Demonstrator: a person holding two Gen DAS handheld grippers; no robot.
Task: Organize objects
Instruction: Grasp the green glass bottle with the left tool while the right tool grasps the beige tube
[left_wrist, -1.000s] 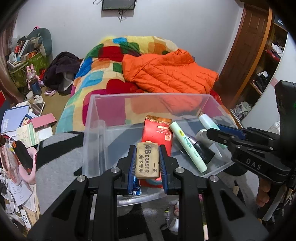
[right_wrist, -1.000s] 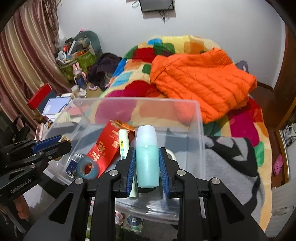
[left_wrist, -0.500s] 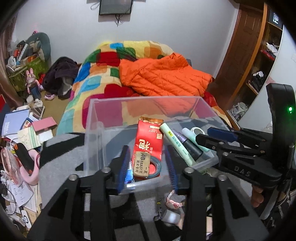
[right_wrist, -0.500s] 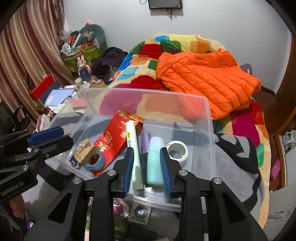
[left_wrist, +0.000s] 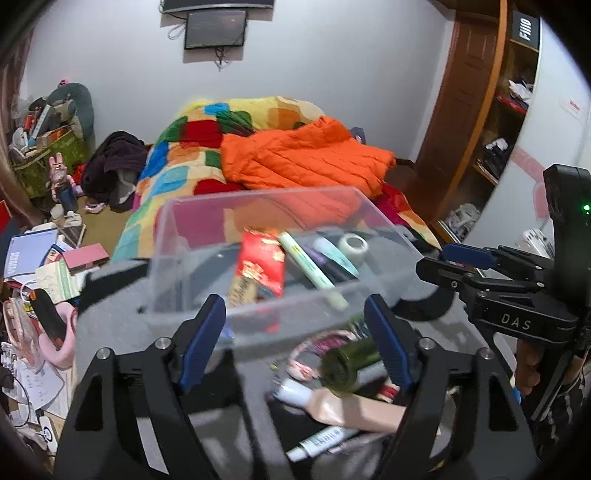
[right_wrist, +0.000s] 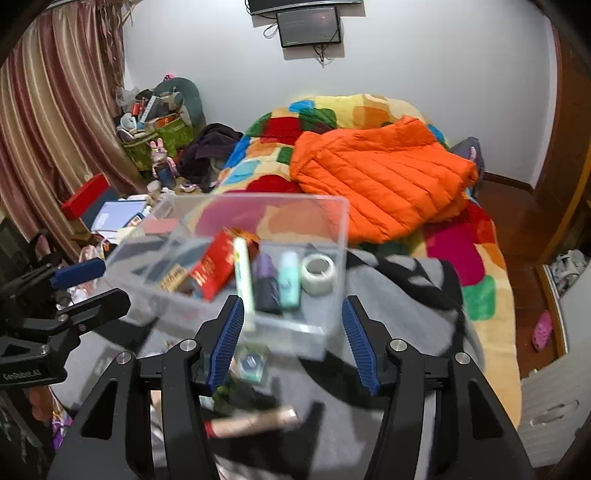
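Observation:
A clear plastic bin (left_wrist: 207, 221) (right_wrist: 332, 218) stands on a grey blanket. In it lie a red packet (left_wrist: 263, 260) (right_wrist: 212, 267), a tan eraser (left_wrist: 242, 290) (right_wrist: 173, 277), a pale green tube (left_wrist: 312, 271) (right_wrist: 243, 273), a teal bottle (right_wrist: 289, 278) and a tape roll (left_wrist: 354, 245) (right_wrist: 317, 273). My left gripper (left_wrist: 293, 341) is open and empty, pulled back in front of the bin. My right gripper (right_wrist: 291, 341) is open and empty, also in front of the bin.
Loose items lie on the blanket near me: a dark green bottle (left_wrist: 347, 363), a beige tube (left_wrist: 354, 408) (right_wrist: 255, 421) and a white tube (left_wrist: 321, 441). Behind is a bed with an orange jacket (left_wrist: 306, 158) (right_wrist: 380, 177). Clutter covers the floor at left (left_wrist: 40, 254).
Both grippers opened, dropped the eraser and the teal bottle into the bin, and pulled back and up, wide open now.

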